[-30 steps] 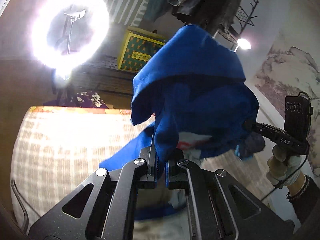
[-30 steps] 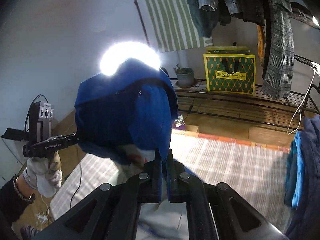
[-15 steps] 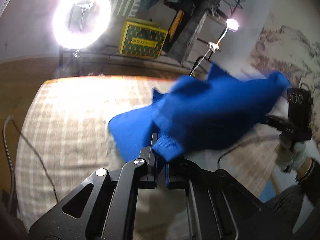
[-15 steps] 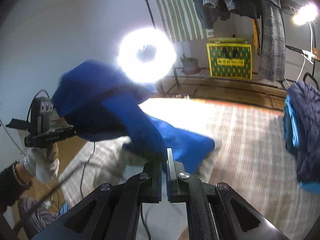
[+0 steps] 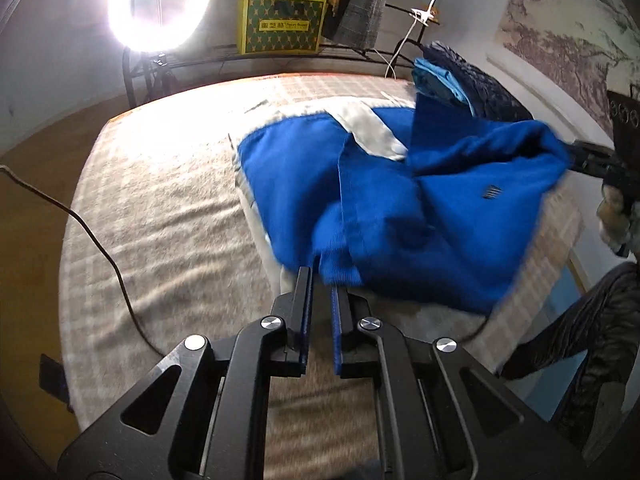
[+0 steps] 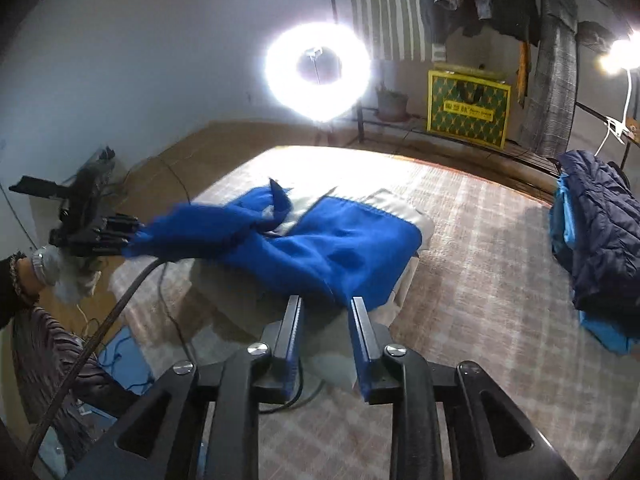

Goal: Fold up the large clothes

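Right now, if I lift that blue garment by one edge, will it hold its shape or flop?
The blue garment would likely flop: it lies in soft bunched folds on the bed. Probably fairly light, since one end sags from the gripper.

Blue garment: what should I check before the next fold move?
1. Left gripper hold on the blue garment: ok, the hem sits between nearly closed fingers.
2. Right gripper hold: not ok, fingers spread, cloth only at their tips.
3. Garment flat on the plaid bed cover: not ok, bunched and twisted.
4. White cloth is part of the garment or separate: cannot tell.
5. Dark jacket pile apart from the garment: ok.
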Demonstrator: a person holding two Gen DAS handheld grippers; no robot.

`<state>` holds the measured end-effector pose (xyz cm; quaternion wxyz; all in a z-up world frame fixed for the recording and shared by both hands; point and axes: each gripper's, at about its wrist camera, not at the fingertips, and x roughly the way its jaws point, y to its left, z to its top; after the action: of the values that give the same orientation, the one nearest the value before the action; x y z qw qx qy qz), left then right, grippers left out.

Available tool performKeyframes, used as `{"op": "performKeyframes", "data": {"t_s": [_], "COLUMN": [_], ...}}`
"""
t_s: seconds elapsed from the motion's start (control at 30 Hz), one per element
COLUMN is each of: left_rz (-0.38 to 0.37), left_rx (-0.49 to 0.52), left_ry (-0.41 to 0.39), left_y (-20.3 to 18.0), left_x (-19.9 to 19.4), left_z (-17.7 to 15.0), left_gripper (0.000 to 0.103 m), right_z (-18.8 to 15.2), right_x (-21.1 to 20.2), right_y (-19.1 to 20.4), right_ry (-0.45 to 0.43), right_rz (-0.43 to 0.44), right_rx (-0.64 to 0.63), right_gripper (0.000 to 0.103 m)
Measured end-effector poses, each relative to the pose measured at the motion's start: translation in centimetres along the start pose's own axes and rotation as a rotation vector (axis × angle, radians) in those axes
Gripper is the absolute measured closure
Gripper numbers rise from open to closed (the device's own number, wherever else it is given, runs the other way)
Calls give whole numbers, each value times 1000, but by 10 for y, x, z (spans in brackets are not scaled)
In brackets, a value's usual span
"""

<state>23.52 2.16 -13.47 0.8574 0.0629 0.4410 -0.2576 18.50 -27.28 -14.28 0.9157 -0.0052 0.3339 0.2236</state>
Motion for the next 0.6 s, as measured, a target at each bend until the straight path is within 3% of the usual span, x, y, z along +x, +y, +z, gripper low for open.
{"op": "performKeyframes", "data": {"t_s": [0.2, 0.5, 0.6], "left_rz": [-32, -77, -88], "left_rx": [-62, -74, -88], "left_ry": [-54, -261, -326], "left_y": [-1, -38, -46], "left_x": [-49, -183, -232], "left_z": [-8, 16, 25], "left_gripper": [98, 98, 85], "right_z": [-2, 9, 15], "right_x": [-68, -190, -228], "right_y": [10, 29, 31], "right_ry": [-114, -308, -369], "right_rz": [29, 4, -1], "right_rx": [6, -27, -22], "right_gripper": [78, 76, 72]}}
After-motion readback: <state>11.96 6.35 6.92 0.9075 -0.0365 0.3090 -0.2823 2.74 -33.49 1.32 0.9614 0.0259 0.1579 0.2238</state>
